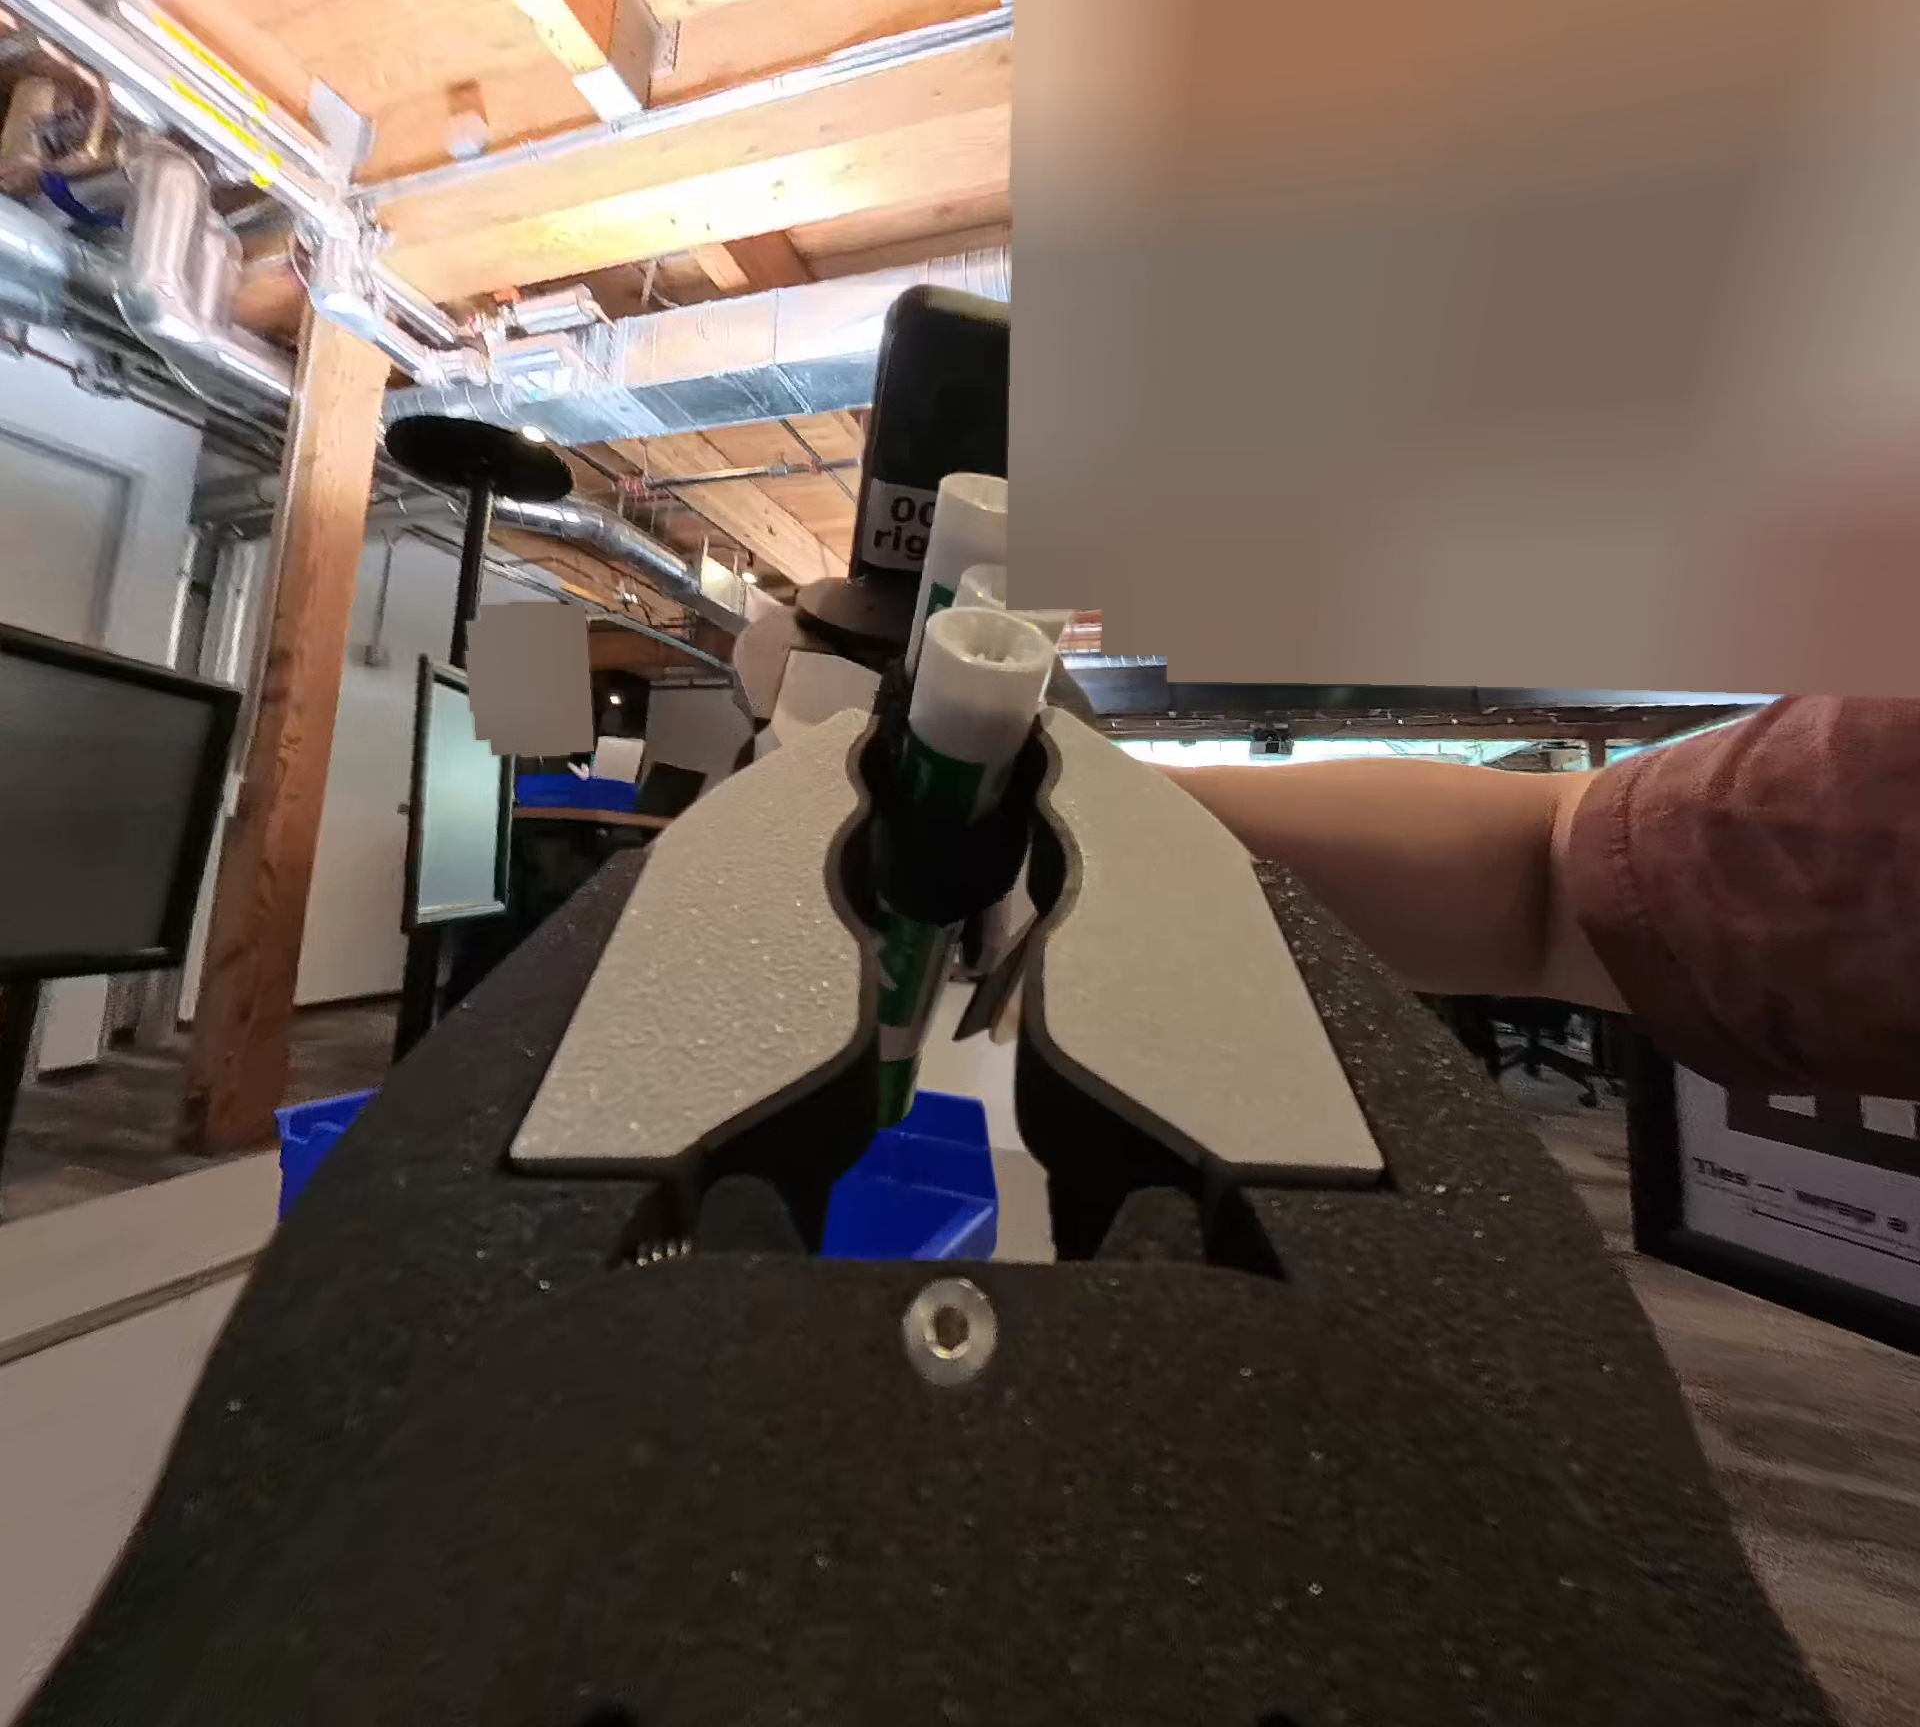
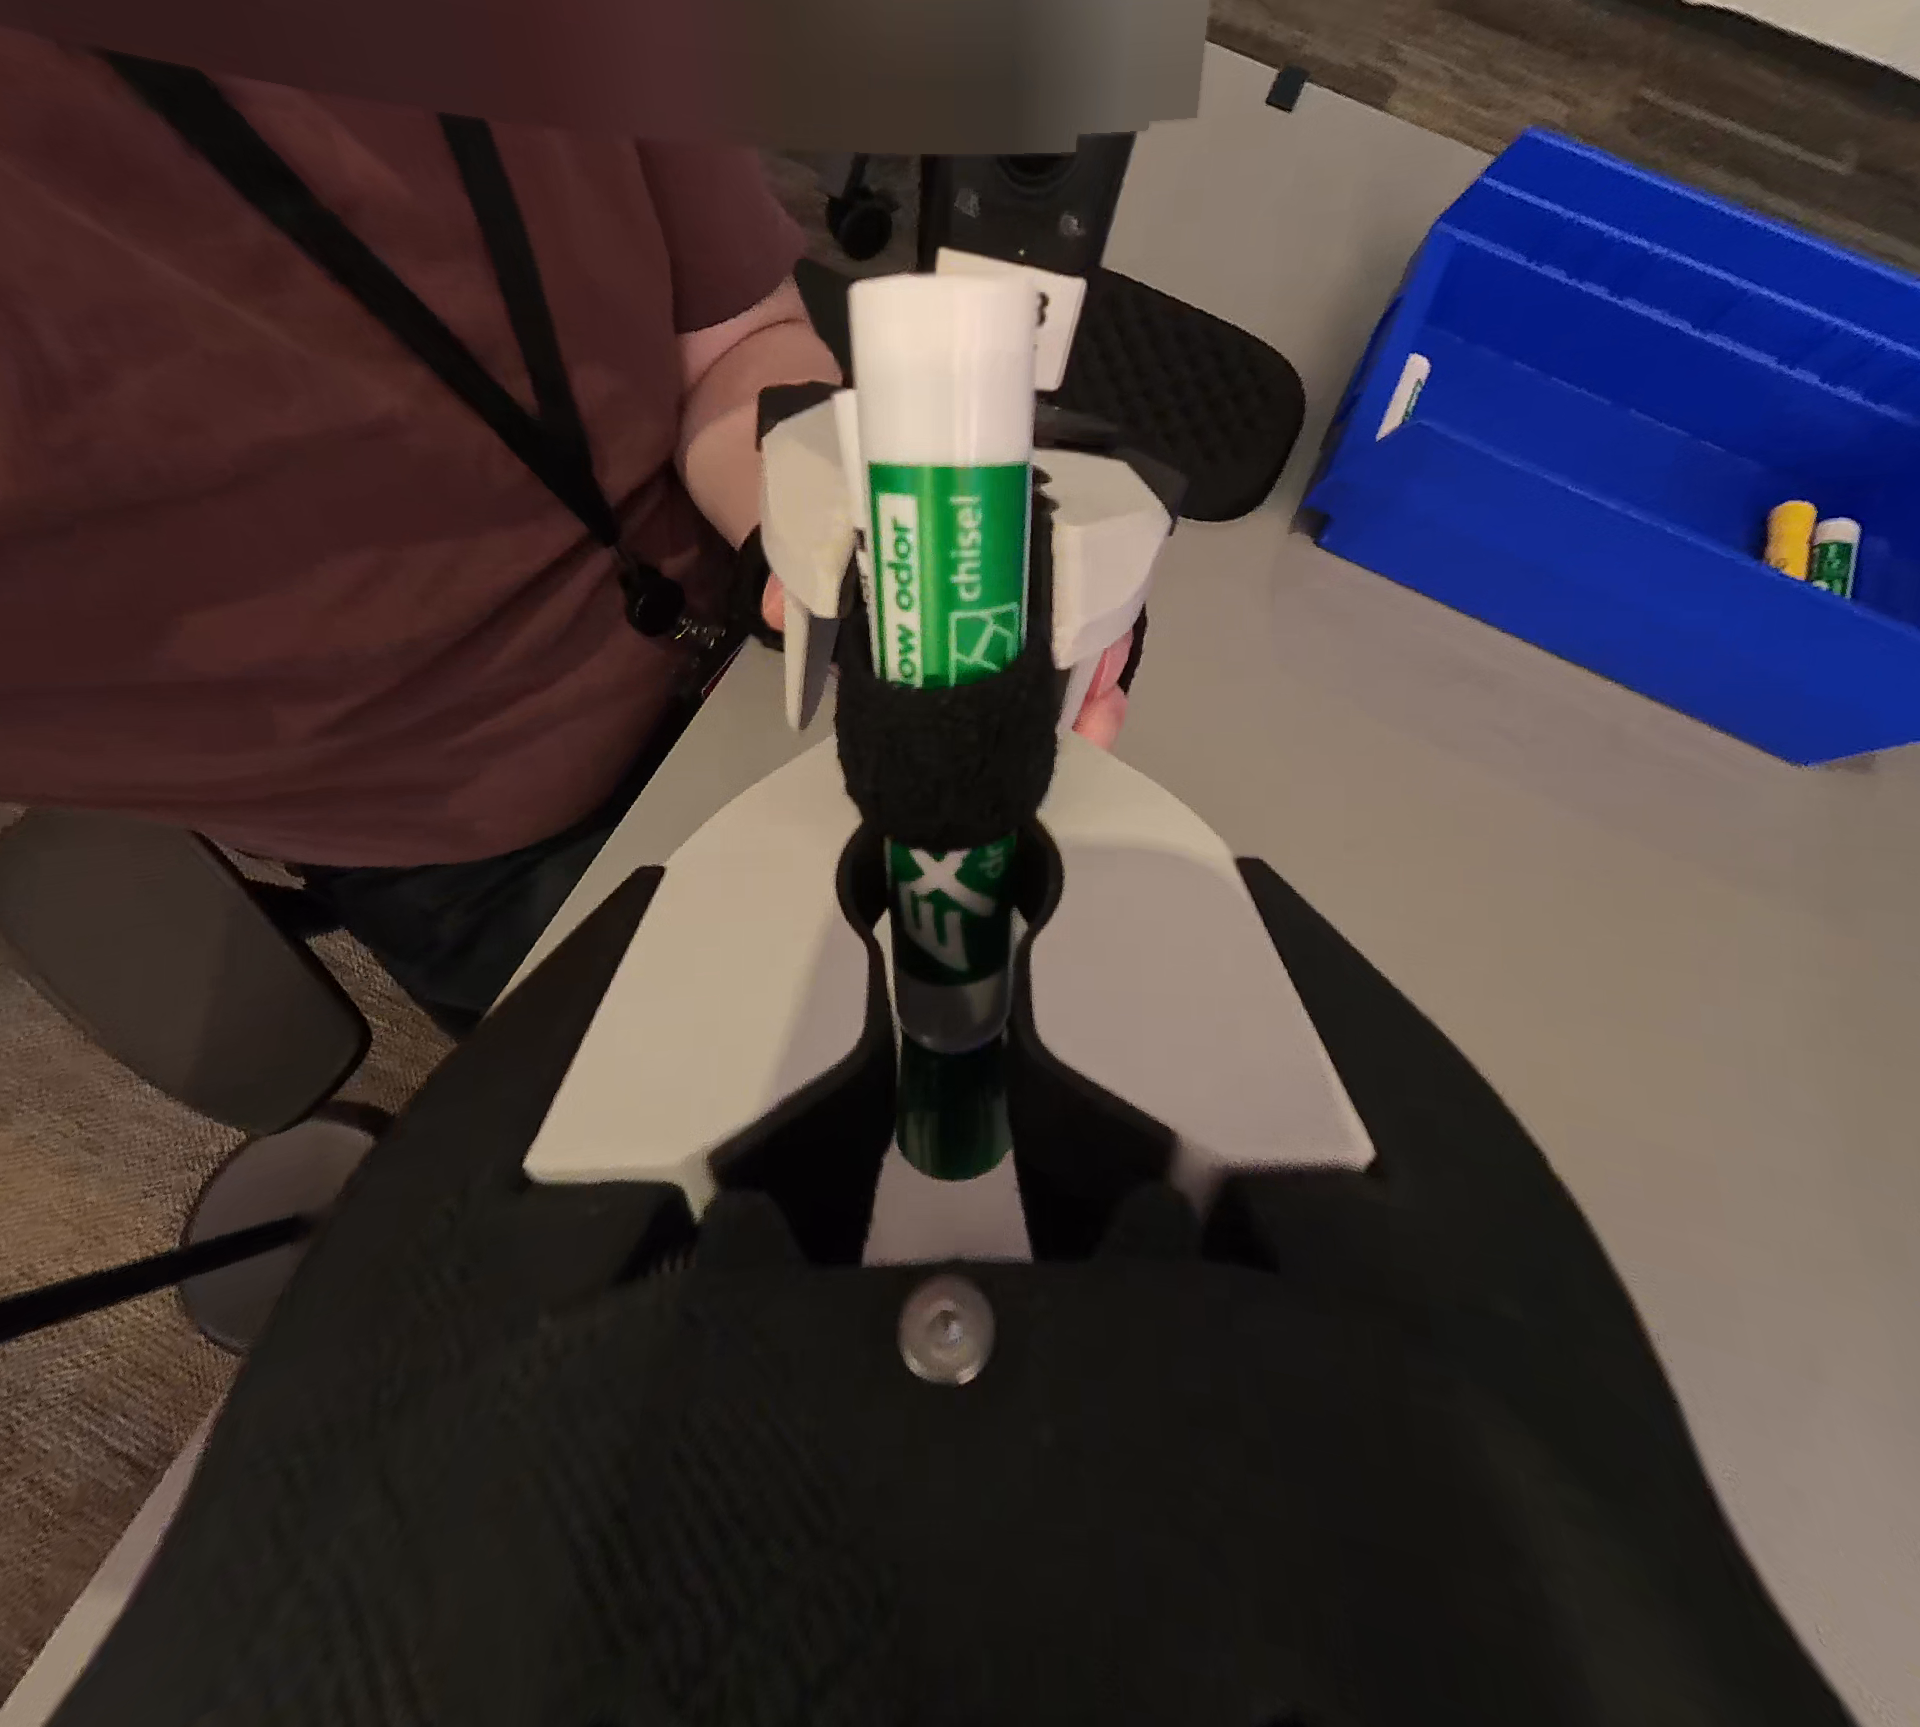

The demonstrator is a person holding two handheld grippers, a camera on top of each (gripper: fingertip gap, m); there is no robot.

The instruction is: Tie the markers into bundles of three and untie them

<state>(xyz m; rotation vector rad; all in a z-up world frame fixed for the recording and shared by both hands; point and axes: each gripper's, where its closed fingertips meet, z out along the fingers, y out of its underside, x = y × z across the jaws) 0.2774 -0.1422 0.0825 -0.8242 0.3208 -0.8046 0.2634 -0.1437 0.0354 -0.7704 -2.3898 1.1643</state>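
Note:
A bundle of green markers with white ends (image 1: 982, 669) is wrapped in a black fabric strap (image 1: 945, 867) and held in the air. My left gripper (image 1: 956, 742) is shut on the bundle at the strap. My right gripper (image 2: 951, 804) is shut on the same bundle (image 2: 940, 430) from the opposite side, just below the strap (image 2: 945, 763). The left gripper's white fingers (image 2: 800, 514) flank the bundle in the right wrist view. The right gripper's fingers (image 1: 790, 680) show behind the bundle in the left wrist view. Only the front marker shows fully.
A blue bin (image 2: 1610, 451) stands on the grey table (image 2: 1351, 950) at right, with a yellow marker (image 2: 1789, 534) and a green marker (image 2: 1834, 555) inside. The bin also shows below my left gripper (image 1: 904, 1178). A person in a maroon shirt (image 2: 312, 430) is close. A framed sign (image 1: 1787, 1189) stands at right. One gripper's finger ends stand about 4 cm off the other's.

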